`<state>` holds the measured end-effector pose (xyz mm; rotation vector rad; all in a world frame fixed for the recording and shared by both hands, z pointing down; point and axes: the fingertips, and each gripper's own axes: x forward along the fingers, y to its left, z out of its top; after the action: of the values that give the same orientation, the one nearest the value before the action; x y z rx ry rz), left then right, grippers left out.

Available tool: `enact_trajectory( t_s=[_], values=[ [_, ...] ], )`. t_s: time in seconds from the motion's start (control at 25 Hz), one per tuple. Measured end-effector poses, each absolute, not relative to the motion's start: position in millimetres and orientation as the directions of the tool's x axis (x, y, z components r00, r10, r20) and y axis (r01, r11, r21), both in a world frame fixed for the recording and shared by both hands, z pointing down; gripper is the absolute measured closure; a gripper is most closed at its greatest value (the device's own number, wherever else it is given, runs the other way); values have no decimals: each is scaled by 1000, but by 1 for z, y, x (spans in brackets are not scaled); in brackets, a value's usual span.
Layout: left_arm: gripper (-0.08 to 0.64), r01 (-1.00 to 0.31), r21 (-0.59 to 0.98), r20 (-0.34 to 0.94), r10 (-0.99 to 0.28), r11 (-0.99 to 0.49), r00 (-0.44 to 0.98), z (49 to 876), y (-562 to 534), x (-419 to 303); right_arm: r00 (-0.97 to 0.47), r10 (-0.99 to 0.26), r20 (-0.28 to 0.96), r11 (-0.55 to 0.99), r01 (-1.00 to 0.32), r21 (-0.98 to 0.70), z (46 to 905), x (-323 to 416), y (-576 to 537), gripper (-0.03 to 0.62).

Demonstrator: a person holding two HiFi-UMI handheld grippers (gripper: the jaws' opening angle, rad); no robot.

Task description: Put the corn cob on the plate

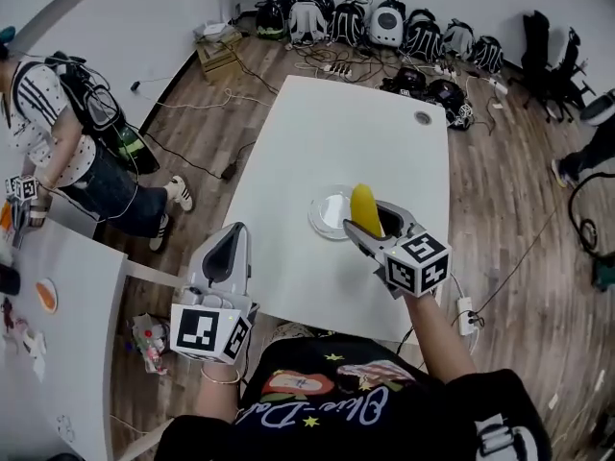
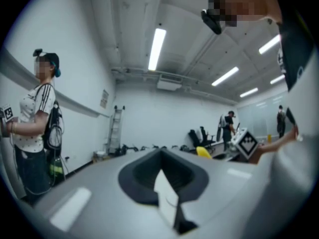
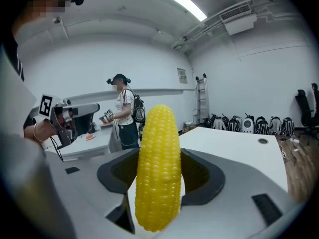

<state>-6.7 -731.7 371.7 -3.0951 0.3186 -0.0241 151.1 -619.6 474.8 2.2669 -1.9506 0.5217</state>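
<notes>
The right gripper (image 1: 377, 227) is clamping the corn cob (image 3: 158, 169) between its fingers, which are parted only by the cob's width. It is holding the cob upright over the right side of the plate (image 1: 322, 217) on the white table (image 1: 327, 133). The left gripper (image 1: 227, 254) is hovering at the table's near left edge, fingers pressed together, gripping nothing.

Head view steeply down over table (image 1: 336, 123); claw views low, level, close-up
</notes>
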Motion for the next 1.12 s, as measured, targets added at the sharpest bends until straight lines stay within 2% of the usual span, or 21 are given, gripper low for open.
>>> enact_trajectory(
  t_s=[0.36,0.6,0.88,1.12],
  values=[
    [559,-104,-47,29,-105,-994,994,358,-777,32,156,-792,590,-238,-969,-63,556,197,-672,337],
    [560,-123,-19,66,-124,-992,990,362,-815,35,124,-673,729,-228,-973,-45,602,209,-690,337],
    [560,-122,-8,83,-123,-992,989,373,-831,41,63,-561,825,-159,-987,-33,637,205,-699,337],
    [558,-88,9,73,-88,-996,993,373,-836,57,49,-586,809,-143,-989,-43,638,203,-707,337]
  ],
)
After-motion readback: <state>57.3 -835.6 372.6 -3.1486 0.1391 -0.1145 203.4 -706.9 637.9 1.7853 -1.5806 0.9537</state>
